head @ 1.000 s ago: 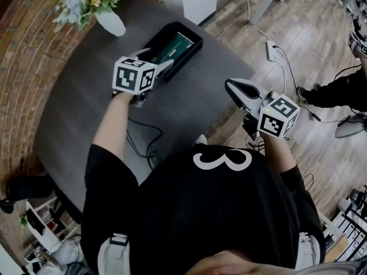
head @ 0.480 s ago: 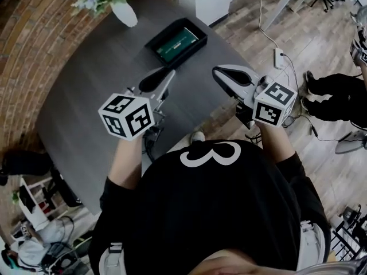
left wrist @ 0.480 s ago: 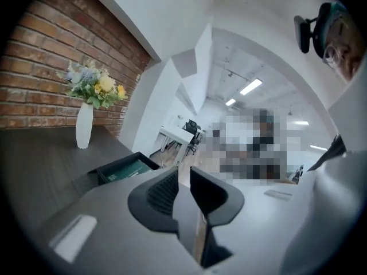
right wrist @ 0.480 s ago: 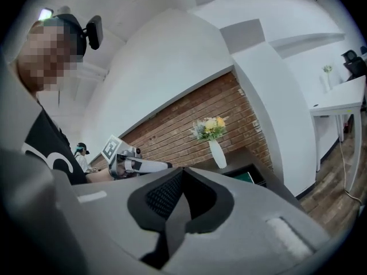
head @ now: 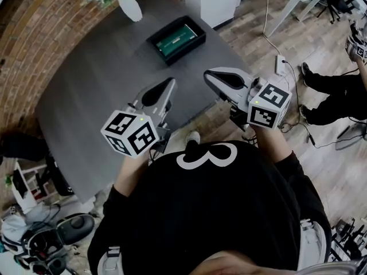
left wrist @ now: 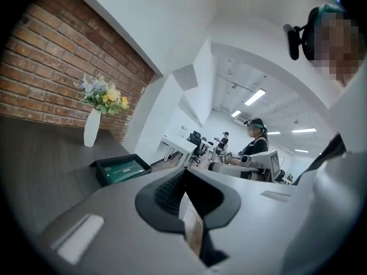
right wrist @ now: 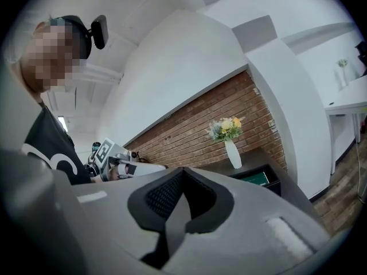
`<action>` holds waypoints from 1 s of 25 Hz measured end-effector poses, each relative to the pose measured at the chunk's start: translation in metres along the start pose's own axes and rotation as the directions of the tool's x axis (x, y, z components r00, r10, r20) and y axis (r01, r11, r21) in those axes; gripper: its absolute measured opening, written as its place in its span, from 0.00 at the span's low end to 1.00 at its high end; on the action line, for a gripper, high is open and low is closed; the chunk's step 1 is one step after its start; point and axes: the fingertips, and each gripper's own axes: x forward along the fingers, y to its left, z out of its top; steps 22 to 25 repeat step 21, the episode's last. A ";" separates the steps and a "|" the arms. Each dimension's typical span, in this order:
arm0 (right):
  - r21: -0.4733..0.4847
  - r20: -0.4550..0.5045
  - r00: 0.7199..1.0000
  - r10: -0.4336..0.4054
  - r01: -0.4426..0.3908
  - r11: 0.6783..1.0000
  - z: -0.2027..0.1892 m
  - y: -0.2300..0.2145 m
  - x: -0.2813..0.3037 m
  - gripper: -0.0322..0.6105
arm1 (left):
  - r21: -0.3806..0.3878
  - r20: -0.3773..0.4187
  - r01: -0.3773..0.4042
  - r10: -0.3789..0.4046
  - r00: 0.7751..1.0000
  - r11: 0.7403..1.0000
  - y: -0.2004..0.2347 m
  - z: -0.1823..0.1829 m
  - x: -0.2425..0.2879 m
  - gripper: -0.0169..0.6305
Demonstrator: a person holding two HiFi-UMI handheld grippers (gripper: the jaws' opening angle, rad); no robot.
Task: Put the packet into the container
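The black container [head: 176, 39] stands far across the dark table, and the green packet [head: 178, 40] lies flat inside it. My left gripper [head: 167, 85] hovers near my chest over the table's near edge, well back from the container, jaws shut with nothing between them. To its right, off the table's edge, my right gripper [head: 210, 75] is also shut and empty. The left gripper view shows the container [left wrist: 101, 173] and packet [left wrist: 122, 168] ahead beyond the shut jaws [left wrist: 184, 179]. In the right gripper view the container [right wrist: 269, 183] sits past the shut jaws [right wrist: 182, 179].
A white vase with flowers [head: 131, 4] stands at the table's far end by the brick wall [head: 34, 33]. Cables and a power strip [head: 281, 62] lie on the wooden floor to the right. Another person [head: 338, 93] stands at the right edge.
My left gripper has drawn back from the container toward my body and its jaws have shut. The packet stays in the container. The right gripper shifted slightly left.
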 end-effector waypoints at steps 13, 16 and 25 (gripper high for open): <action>0.013 -0.012 1.000 0.016 -0.016 1.000 0.000 -0.001 0.010 0.05 | 0.092 -0.014 -0.035 0.036 0.999 0.995 0.000 0.004 -0.002 0.04; 0.023 -0.007 1.000 0.006 -0.006 1.000 -0.002 -0.007 0.012 0.05 | 0.085 -0.024 -0.028 0.030 0.999 0.996 0.006 0.002 0.002 0.04; 0.030 -0.003 1.000 -0.005 0.005 1.000 -0.003 -0.018 0.018 0.05 | 0.098 -0.035 -0.025 0.029 0.999 0.995 0.017 0.004 0.011 0.04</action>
